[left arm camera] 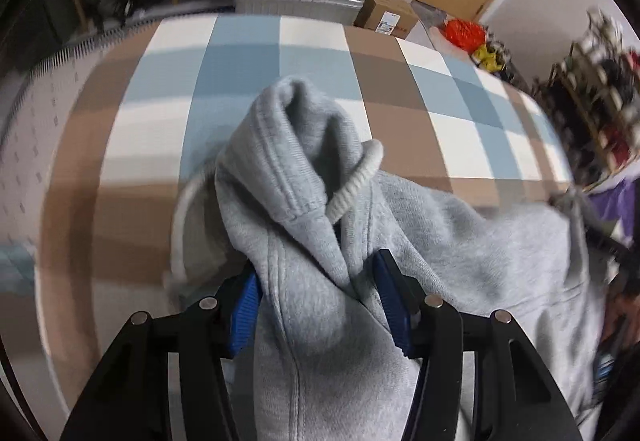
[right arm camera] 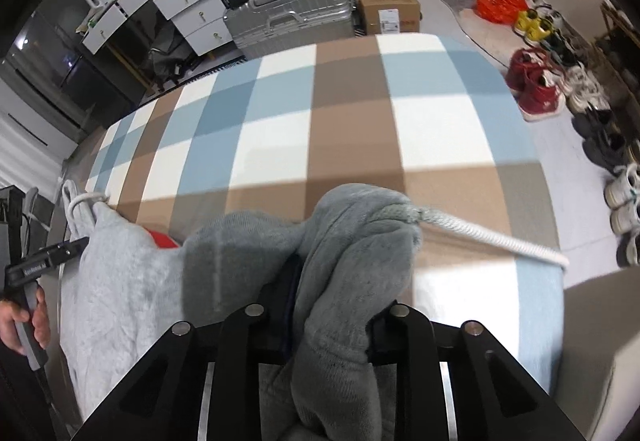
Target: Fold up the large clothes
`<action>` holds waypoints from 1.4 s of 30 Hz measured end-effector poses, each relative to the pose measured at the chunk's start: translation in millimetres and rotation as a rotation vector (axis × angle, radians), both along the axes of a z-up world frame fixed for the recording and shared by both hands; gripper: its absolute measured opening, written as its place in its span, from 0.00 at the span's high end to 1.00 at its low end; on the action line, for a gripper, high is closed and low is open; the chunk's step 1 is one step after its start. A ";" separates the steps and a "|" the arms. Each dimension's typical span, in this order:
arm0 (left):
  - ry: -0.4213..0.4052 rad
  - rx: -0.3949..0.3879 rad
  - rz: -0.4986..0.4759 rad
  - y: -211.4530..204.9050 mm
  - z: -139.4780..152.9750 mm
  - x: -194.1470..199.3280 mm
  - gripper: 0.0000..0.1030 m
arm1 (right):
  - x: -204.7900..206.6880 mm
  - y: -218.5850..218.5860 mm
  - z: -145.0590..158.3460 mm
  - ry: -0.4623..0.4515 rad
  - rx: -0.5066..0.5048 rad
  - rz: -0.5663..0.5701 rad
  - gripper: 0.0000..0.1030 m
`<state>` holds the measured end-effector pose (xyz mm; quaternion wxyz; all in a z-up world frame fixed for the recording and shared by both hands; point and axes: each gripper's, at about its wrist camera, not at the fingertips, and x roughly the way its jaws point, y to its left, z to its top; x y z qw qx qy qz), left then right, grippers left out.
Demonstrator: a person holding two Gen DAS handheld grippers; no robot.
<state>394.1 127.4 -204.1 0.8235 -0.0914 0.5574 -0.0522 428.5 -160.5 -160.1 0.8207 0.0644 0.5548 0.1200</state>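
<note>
One grey hoodie [left arm camera: 304,281] lies bunched at the near edge of a checked bedspread [left arm camera: 256,81], with two white drawcords: one loops out of the hood hem in the left wrist view [left arm camera: 356,181], the other trails off to the right in the right wrist view [right arm camera: 492,233]. Two grippers work it. The left gripper [left arm camera: 318,297] has its blue pads [left arm camera: 390,301] pressing a thick fold of fabric near the hood opening, clenched on it. The right gripper [right arm camera: 332,305] is clamped on a wad of the same hoodie, cloth bulging above its black fingers [right arm camera: 286,293]. A hand [right arm camera: 20,321] grips a gripper handle at the far left of the right wrist view.

Beyond the hoodie the bedspread lies open to its far edge. Past that edge stand one silver suitcase [right arm camera: 288,17], one cardboard box [right arm camera: 388,13] and white drawers [right arm camera: 180,1]. Along the right, shoes [right arm camera: 536,89] line the floor beside the bed.
</note>
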 end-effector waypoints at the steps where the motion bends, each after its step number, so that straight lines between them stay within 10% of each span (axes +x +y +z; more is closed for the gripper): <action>1: -0.004 0.006 0.005 -0.4 0.1 2.6 0.52 | 6.3 2.5 -0.5 -0.004 0.002 0.001 0.77; 7: -0.015 0.024 0.050 12.6 -1.0 29.7 0.51 | 41.8 11.2 2.7 -0.053 -0.061 -0.002 0.76; 12: -0.046 0.018 0.120 16.7 15.9 1.2 0.52 | 34.0 -3.0 23.3 -0.114 -0.055 -0.039 0.42; 19: -0.170 -0.108 0.130 3.1 68.3 -114.1 0.52 | -116.8 -29.2 94.8 -0.395 0.205 -0.011 0.13; 24: -0.355 0.013 0.044 -39.4 120.4 -216.8 0.51 | -266.4 -31.5 145.3 -0.662 0.432 0.022 0.00; 27: -0.515 0.034 0.035 -57.3 151.1 -296.0 0.26 | -340.5 -21.3 166.1 -0.781 0.483 0.073 0.00; 35: -0.713 0.059 0.074 -68.9 167.8 -399.3 0.16 | -490.8 9.6 176.9 -1.120 0.461 0.118 0.00; 42: -0.705 0.112 0.015 -78.8 135.6 -423.2 0.15 | -524.7 23.2 142.0 -1.105 0.296 0.145 0.00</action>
